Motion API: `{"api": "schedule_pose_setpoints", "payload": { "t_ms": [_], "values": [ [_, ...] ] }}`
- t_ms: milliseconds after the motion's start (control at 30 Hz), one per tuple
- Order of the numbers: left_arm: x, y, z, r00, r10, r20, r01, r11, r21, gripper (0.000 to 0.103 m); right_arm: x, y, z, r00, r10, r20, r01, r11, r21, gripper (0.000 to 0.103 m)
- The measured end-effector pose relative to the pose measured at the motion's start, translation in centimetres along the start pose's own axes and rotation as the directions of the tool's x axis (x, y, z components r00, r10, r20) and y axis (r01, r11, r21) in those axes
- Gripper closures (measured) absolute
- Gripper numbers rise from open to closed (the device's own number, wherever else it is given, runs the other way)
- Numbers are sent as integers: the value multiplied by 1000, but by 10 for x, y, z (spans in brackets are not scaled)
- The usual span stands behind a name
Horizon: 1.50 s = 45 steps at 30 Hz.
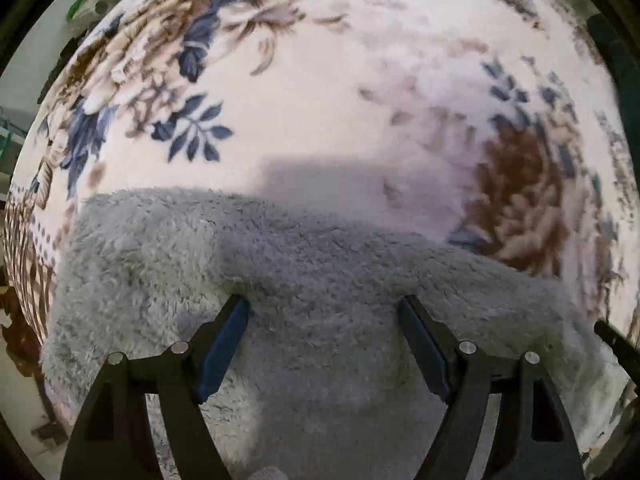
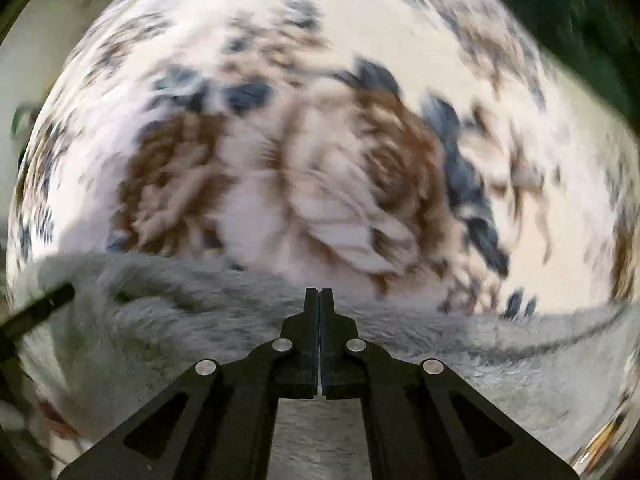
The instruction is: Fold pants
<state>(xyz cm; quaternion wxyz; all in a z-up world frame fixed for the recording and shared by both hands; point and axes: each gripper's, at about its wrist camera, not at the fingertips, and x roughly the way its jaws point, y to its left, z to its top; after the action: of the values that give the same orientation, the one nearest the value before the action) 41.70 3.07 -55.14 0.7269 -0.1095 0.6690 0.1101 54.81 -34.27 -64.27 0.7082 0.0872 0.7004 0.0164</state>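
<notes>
The grey fleece pants [image 1: 304, 280] lie on a white floral blanket [image 1: 320, 80]. My left gripper [image 1: 324, 308] is open just above the fleece, near its far edge, with nothing between the fingers. In the right wrist view the pants [image 2: 200, 320] fill the lower part and the picture is blurred by motion. My right gripper [image 2: 319, 294] is shut, fingertips together over the pants' far edge; no cloth shows between the tips. A dark bar at the left edge of the right wrist view [image 2: 36, 312] is part of the other gripper.
The floral blanket [image 2: 320, 140] with brown and blue flowers covers the surface beyond the pants. Its left edge drops off to a pale floor [image 1: 16, 360]. A green object [image 1: 92, 0] stands at the far left. A dark green surface [image 2: 580, 20] lies at the far right.
</notes>
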Motion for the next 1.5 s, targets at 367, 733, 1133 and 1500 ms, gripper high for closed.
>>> {"api": "schedule_pose_setpoints", "payload": {
  "t_ms": [367, 733, 1133, 1500],
  "values": [
    [-28, 2, -4, 997, 41, 65, -42, 999, 14, 26, 0, 83, 6, 911, 353, -212, -380, 919, -105, 35],
    [-23, 37, -30, 999, 12, 49, -10, 999, -52, 26, 32, 88, 39, 962, 203, -185, -212, 977, -34, 89],
    [-108, 176, -84, 995, -33, 99, 63, 948, -312, 26, -31, 57, -134, 922, 361, -138, -301, 894, 332, 46],
    [-46, 209, -68, 993, -99, 66, 118, 889, -443, 84, 47, 44, -263, 885, 466, 13, -317, 581, 750, 47]
  ]
}}
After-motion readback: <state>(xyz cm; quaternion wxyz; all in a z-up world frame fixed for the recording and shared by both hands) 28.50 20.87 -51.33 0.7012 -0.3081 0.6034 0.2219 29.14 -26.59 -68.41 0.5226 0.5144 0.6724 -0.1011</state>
